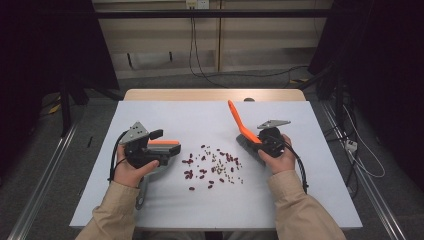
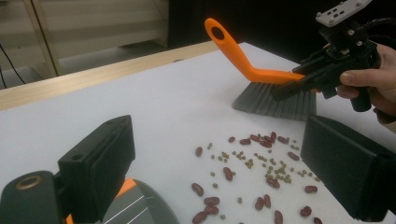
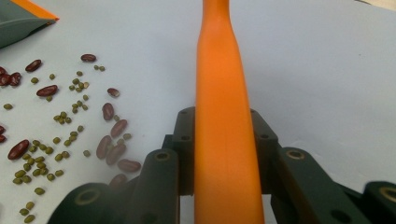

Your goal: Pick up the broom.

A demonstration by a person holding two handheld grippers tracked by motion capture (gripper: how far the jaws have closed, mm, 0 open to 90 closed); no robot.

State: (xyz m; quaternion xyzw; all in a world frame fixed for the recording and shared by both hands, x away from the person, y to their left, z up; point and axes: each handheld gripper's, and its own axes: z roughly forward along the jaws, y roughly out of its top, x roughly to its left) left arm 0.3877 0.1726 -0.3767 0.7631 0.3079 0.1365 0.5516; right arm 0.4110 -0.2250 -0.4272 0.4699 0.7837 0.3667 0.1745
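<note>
Judging by the kidney beans (image 1: 189,174) and mung beans (image 1: 226,169) scattered loose on the worktop (image 1: 200,117), sweeping is hardly begun: the brush (image 1: 241,125) is clamped in the right gripper (image 1: 261,145), the dustpan (image 1: 161,144) seemingly clamped in the left gripper (image 1: 159,149).

Beans (image 1: 212,164) are scattered on the middle of the worktop (image 1: 190,115). To their left a dustpan (image 1: 161,146) is held at the left tool (image 1: 167,151). To their right a brush (image 1: 243,129) is gripped in the right tool (image 1: 260,145), its bristles resting just beside the beans.
</note>
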